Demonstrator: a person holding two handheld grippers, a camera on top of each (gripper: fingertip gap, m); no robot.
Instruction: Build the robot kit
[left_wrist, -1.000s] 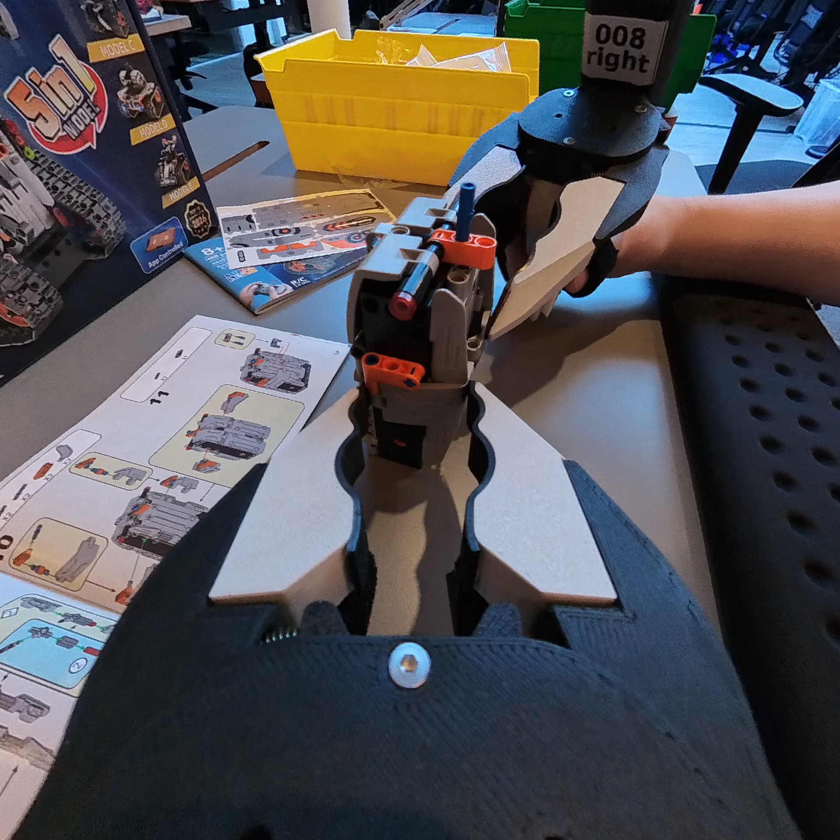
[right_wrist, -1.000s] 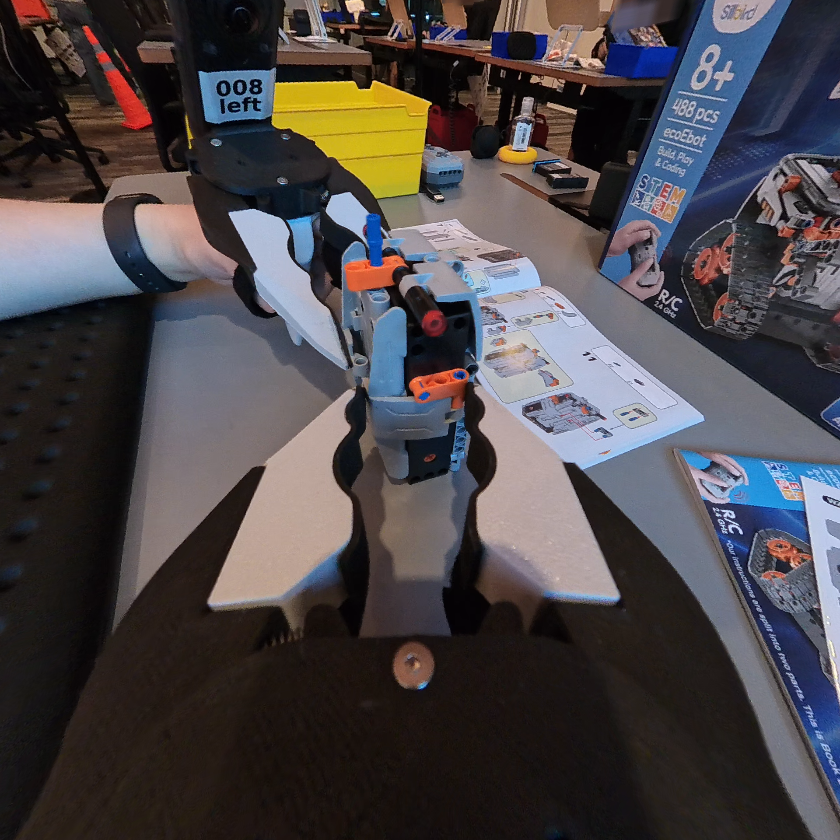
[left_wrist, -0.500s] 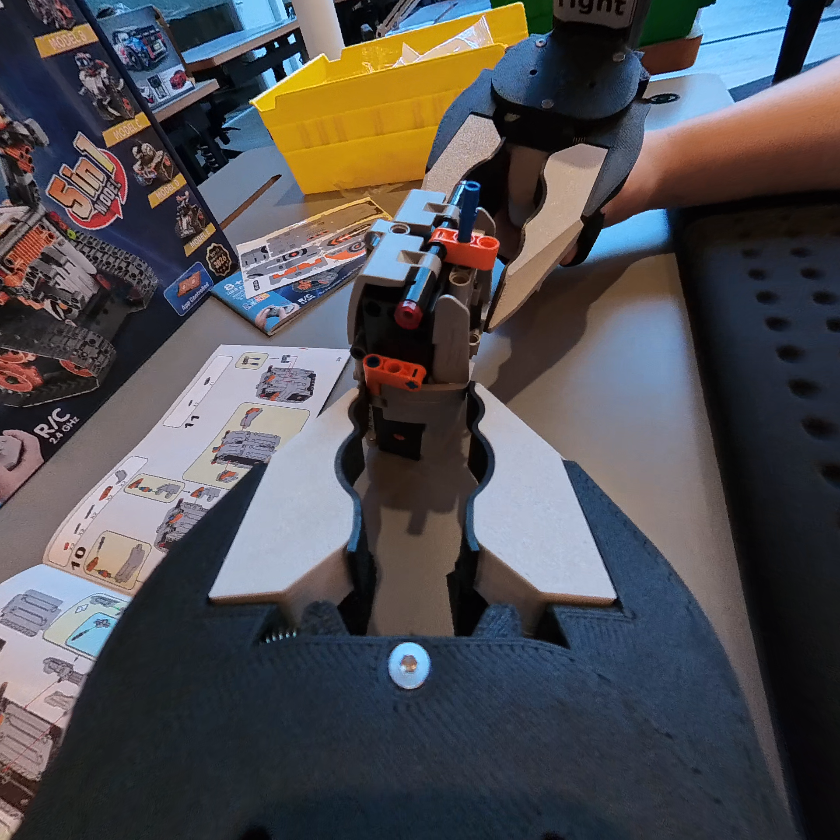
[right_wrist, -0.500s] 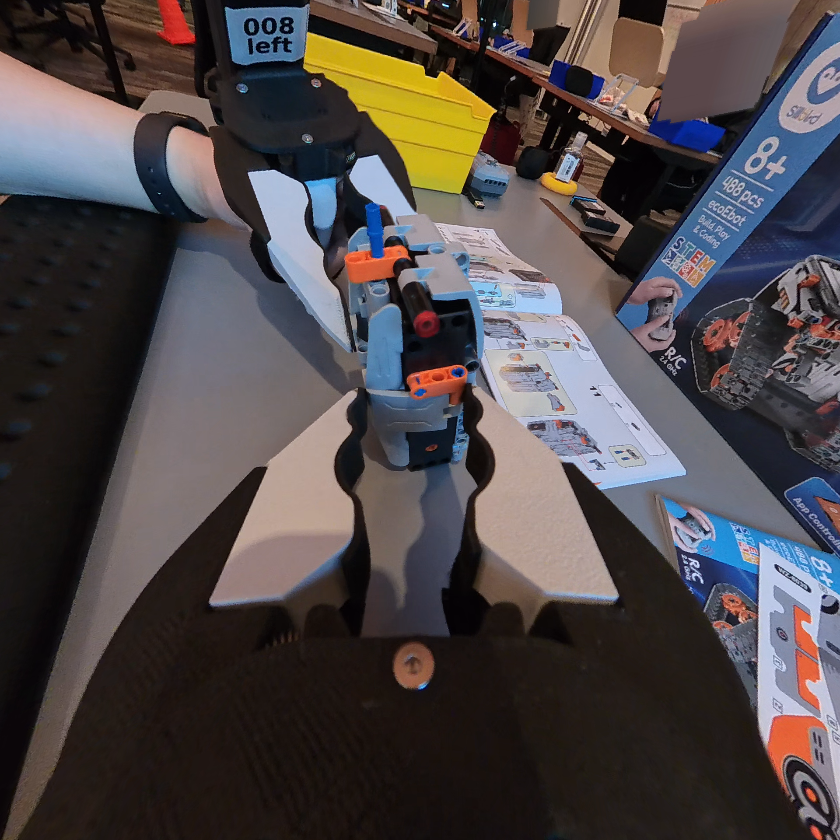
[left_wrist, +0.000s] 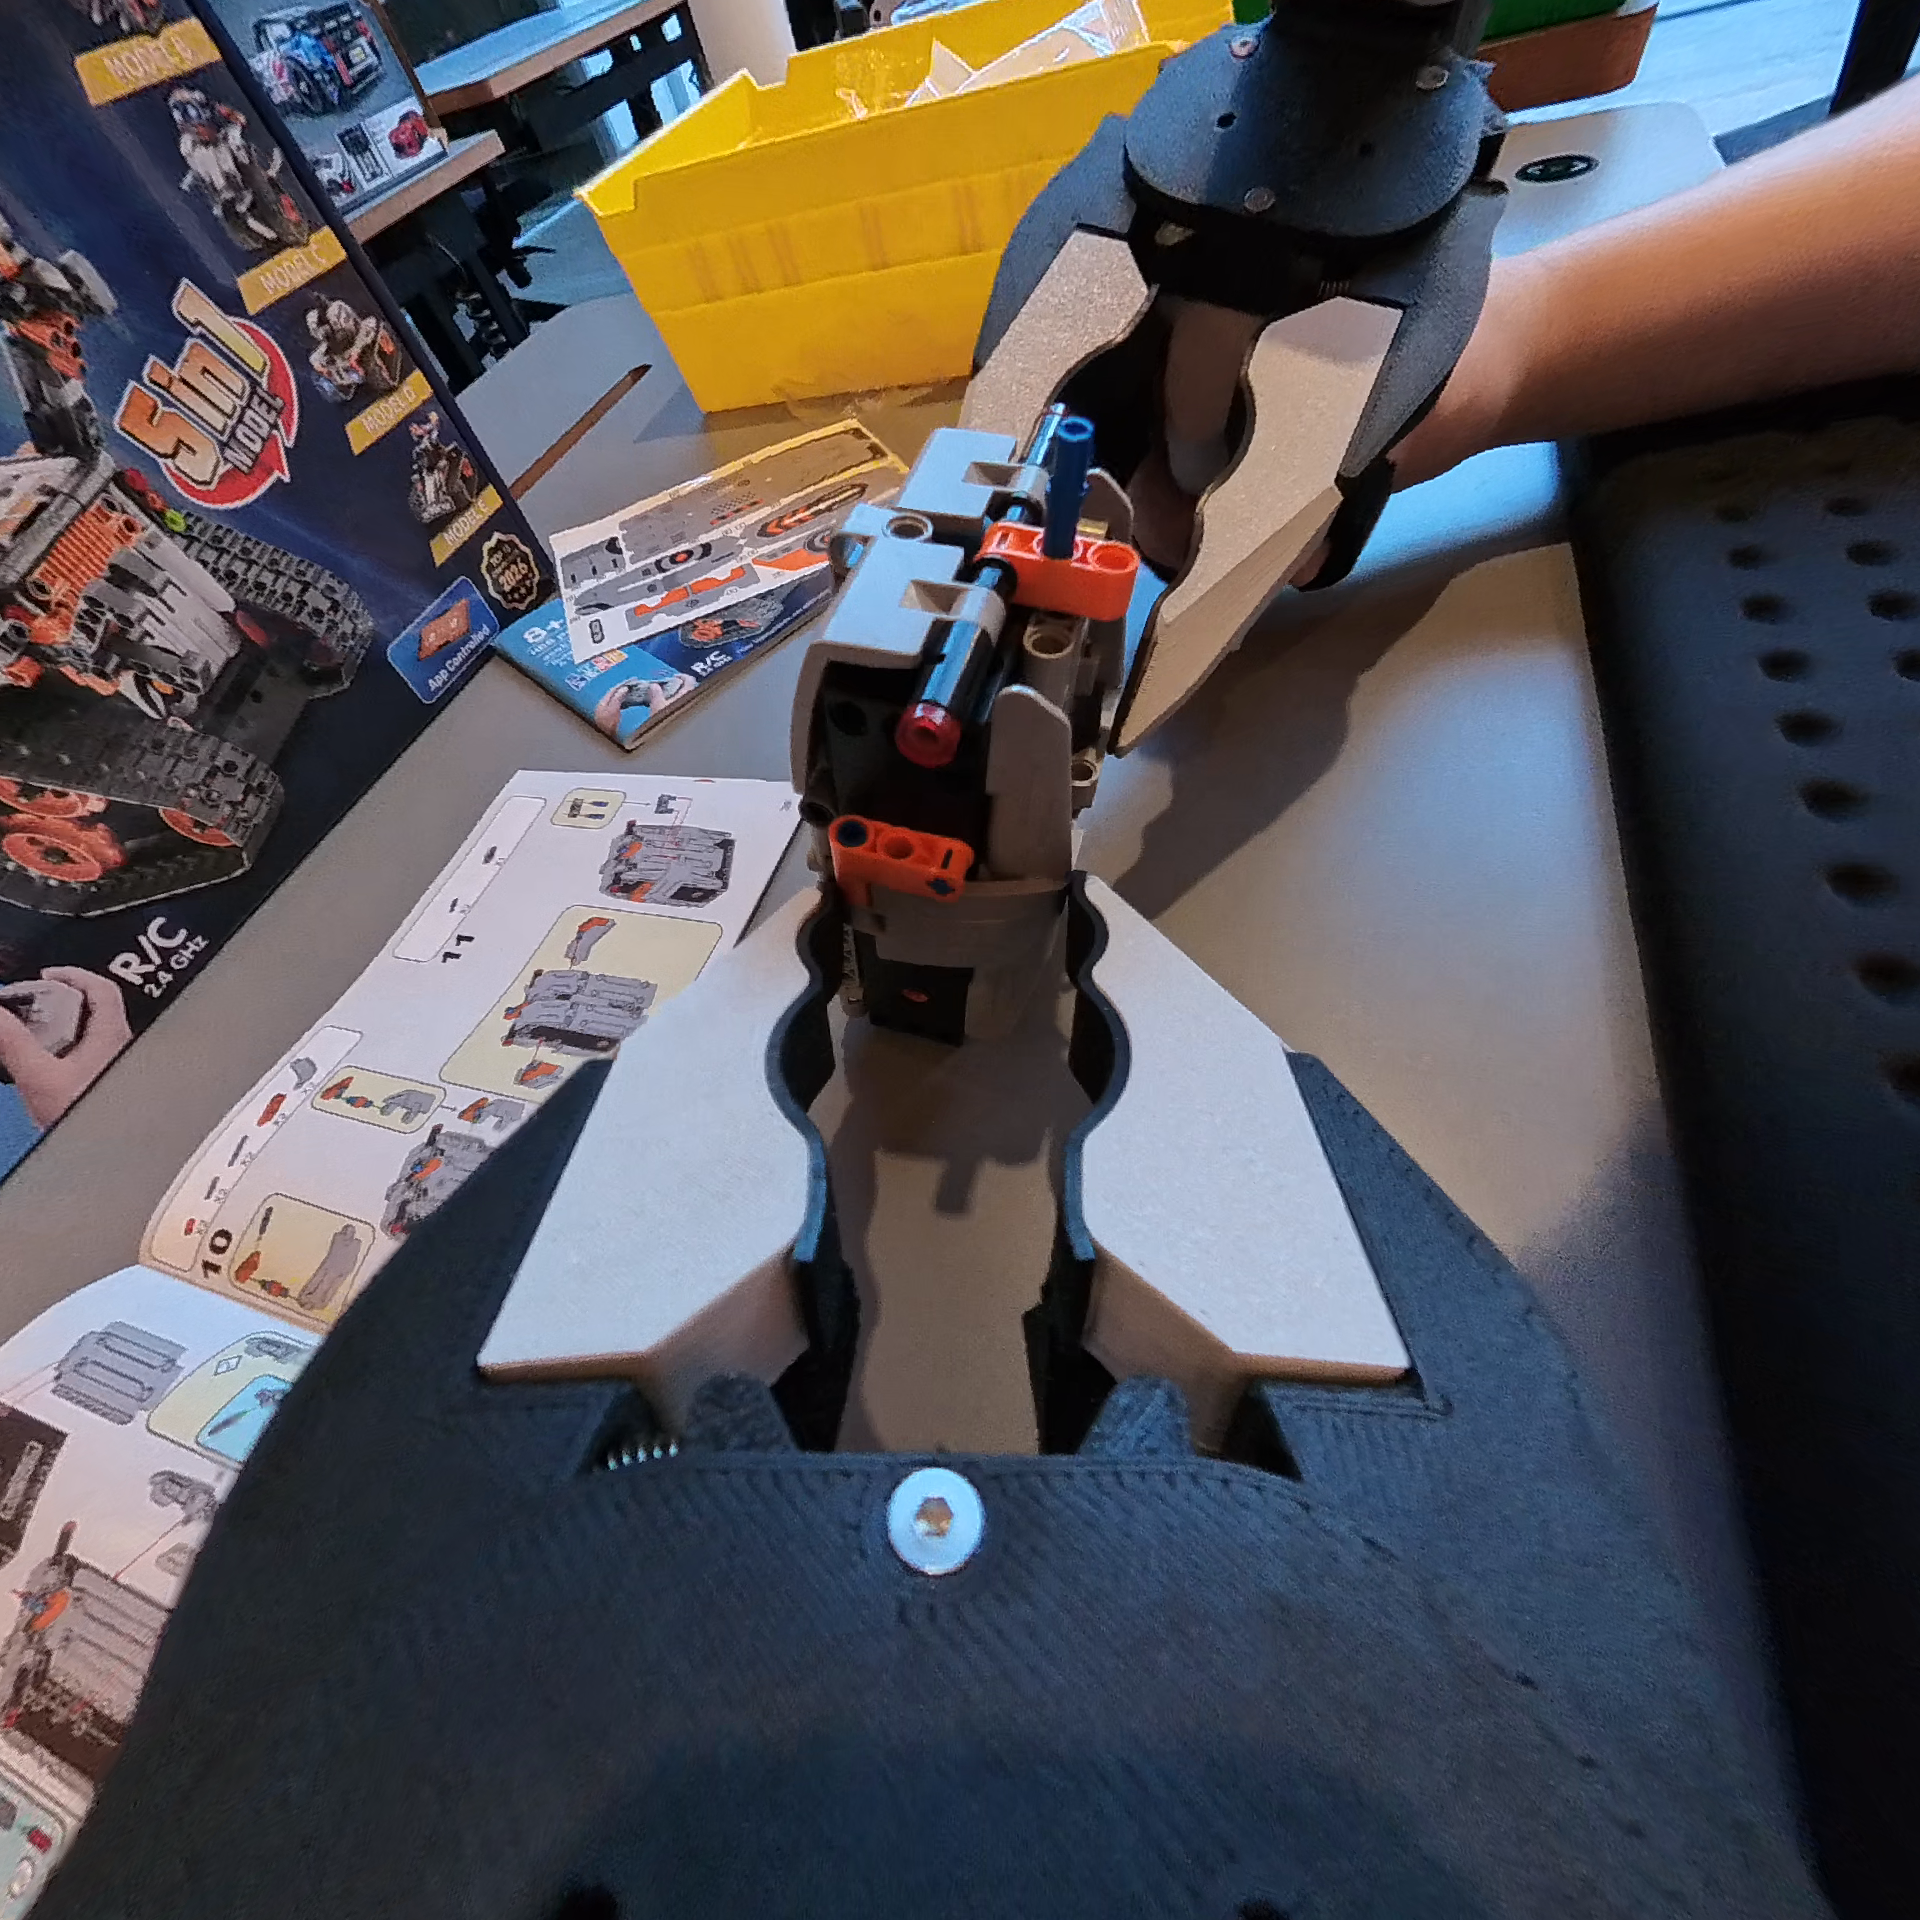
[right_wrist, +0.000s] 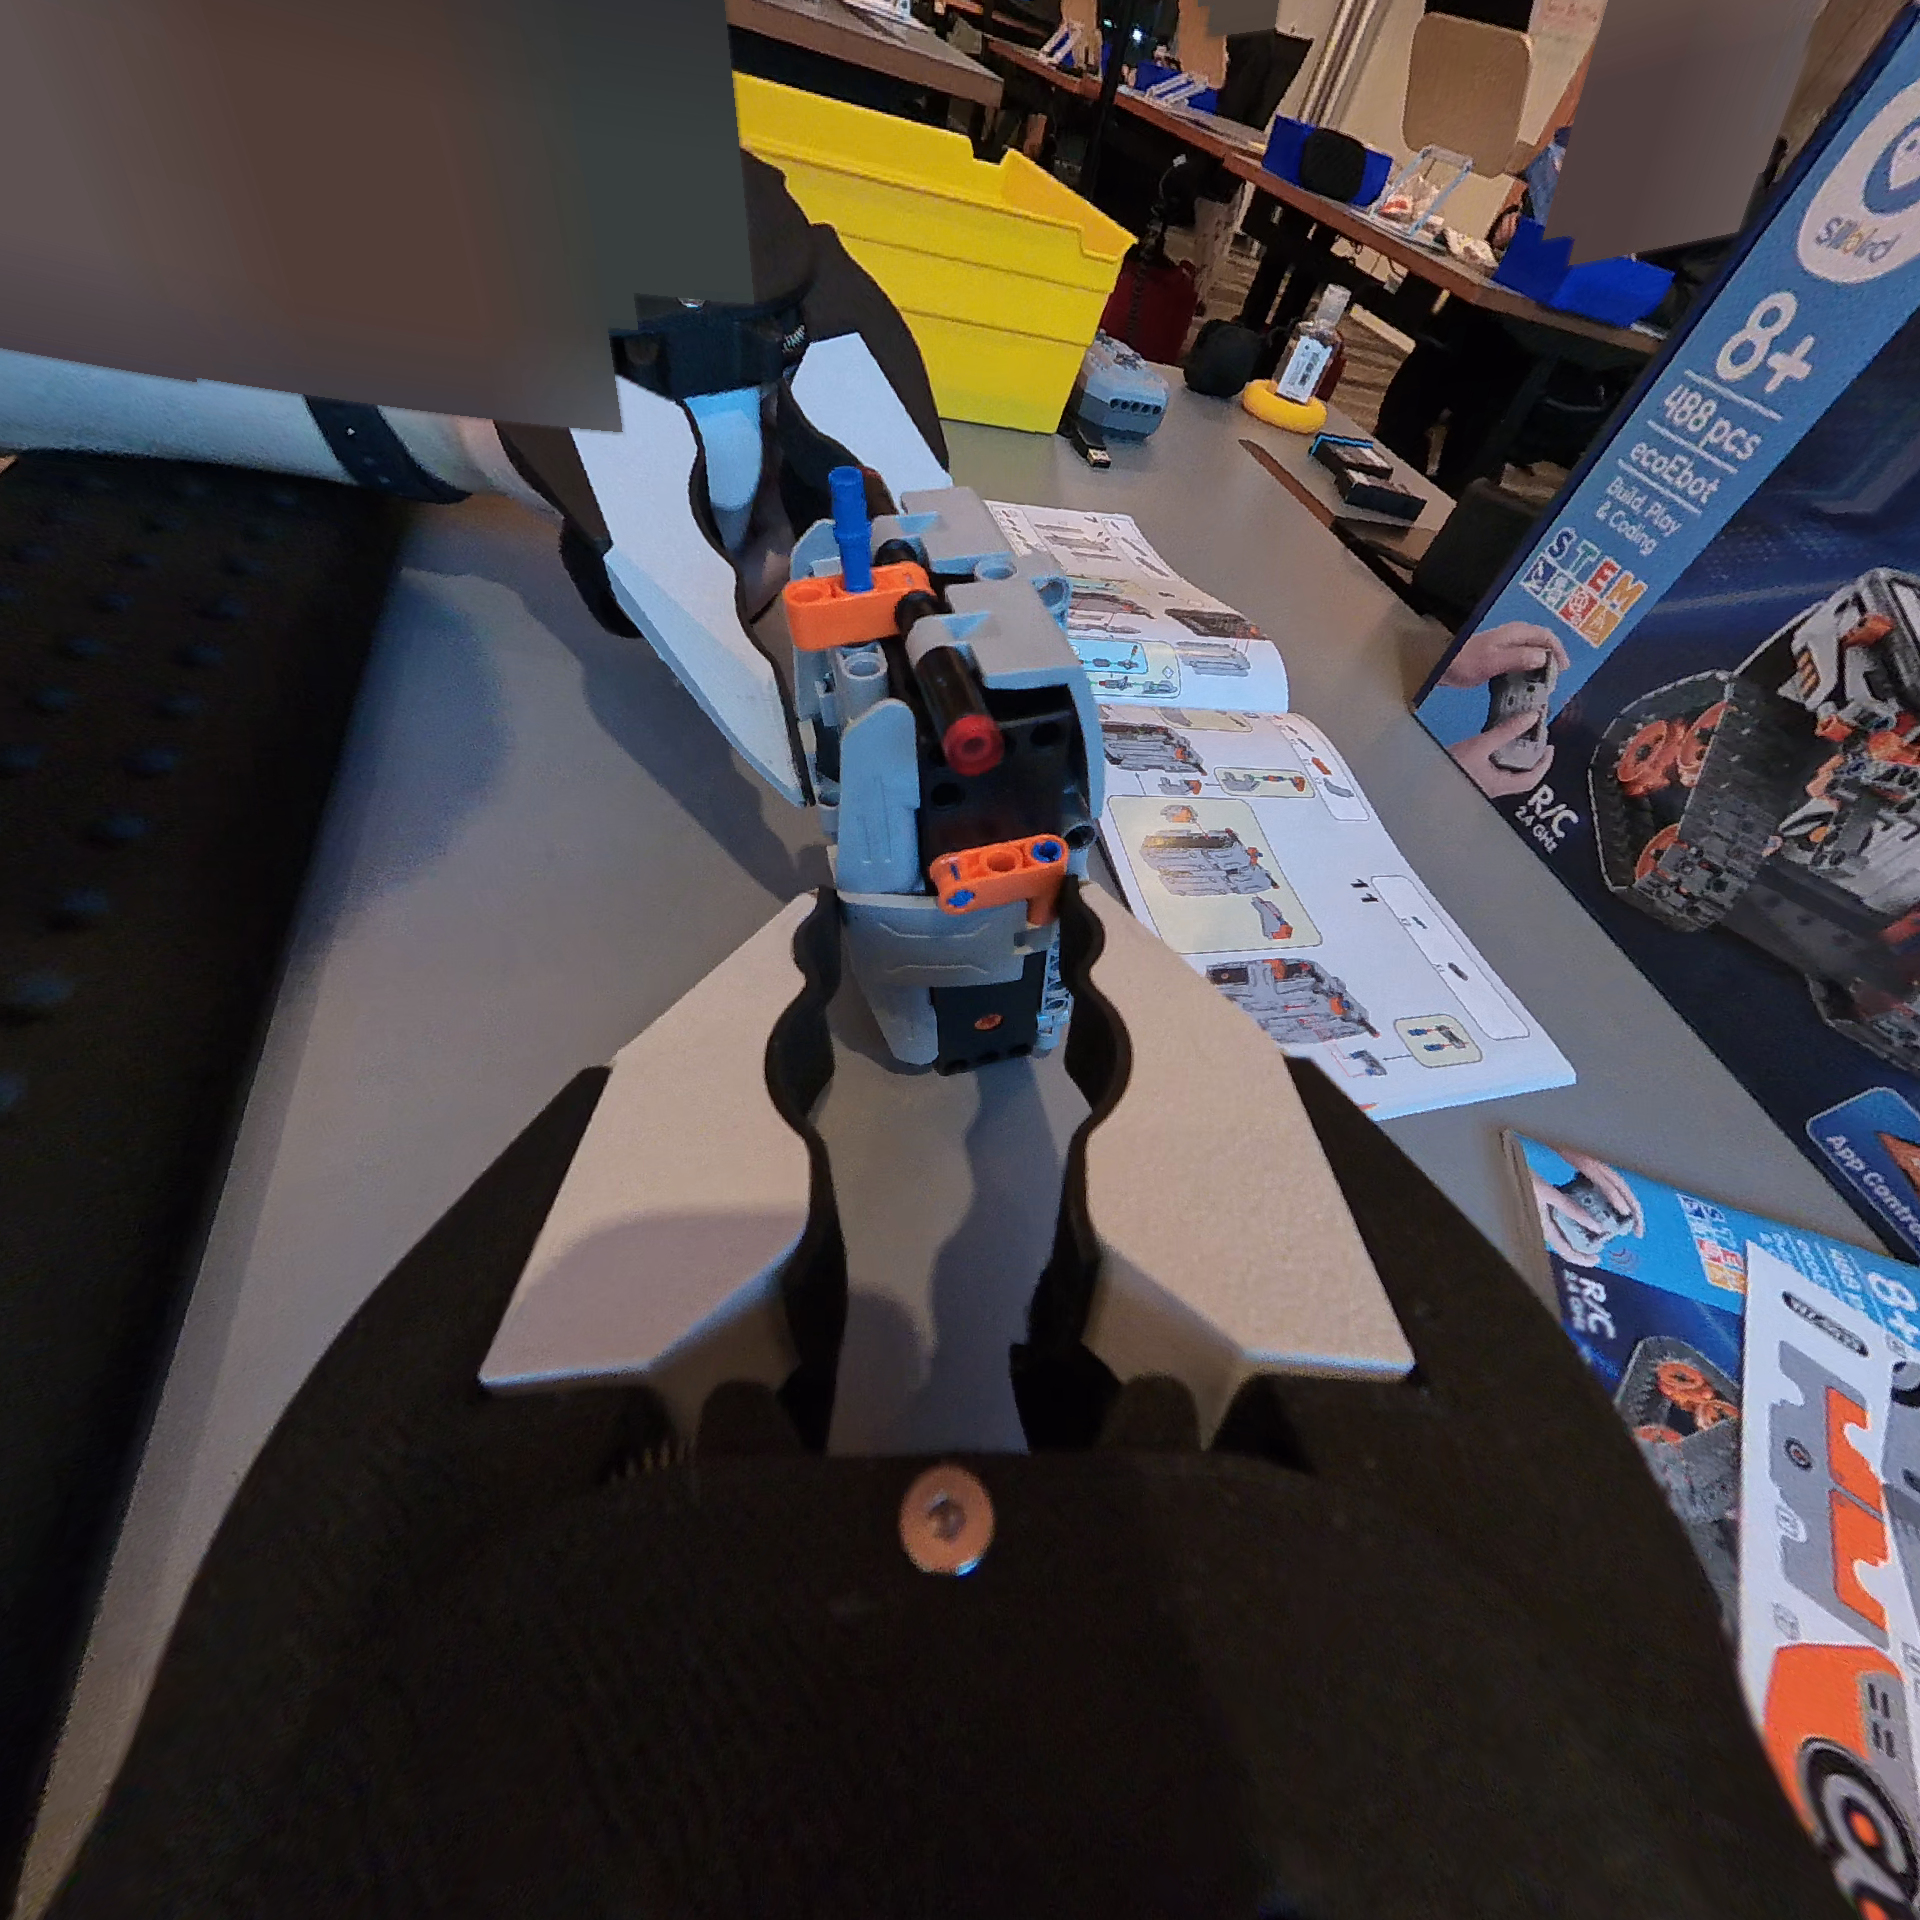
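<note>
A grey, black and orange brick model (left_wrist: 935, 727) with a red-tipped black axle and a blue pin is held above the grey table (left_wrist: 1403, 883). My left gripper (left_wrist: 940, 935) is shut on its near lower end. My right gripper (left_wrist: 1174, 540) grips its far end from the opposite side, one finger on each side of it. In the right wrist view the same model (right_wrist: 935, 790) sits between the fingertips of my right gripper (right_wrist: 945, 966), and my left gripper (right_wrist: 748, 623) closes on the far end. A blurred patch hides its upper part.
An open instruction manual (left_wrist: 582, 987) lies on the table beside the model. A tall blue product box (left_wrist: 156, 520) stands behind it. A yellow bin (left_wrist: 831, 239) is at the back. A booklet with a sticker sheet (left_wrist: 707, 592) lies near it. A black perforated surface (left_wrist: 1766, 831) borders the table. One gripper's finger ends stand about 4 centimeters off the other's.
Both grippers and the model have moved together, and both views have swung so that more of the box shows. The grips on the model are unchanged.
</note>
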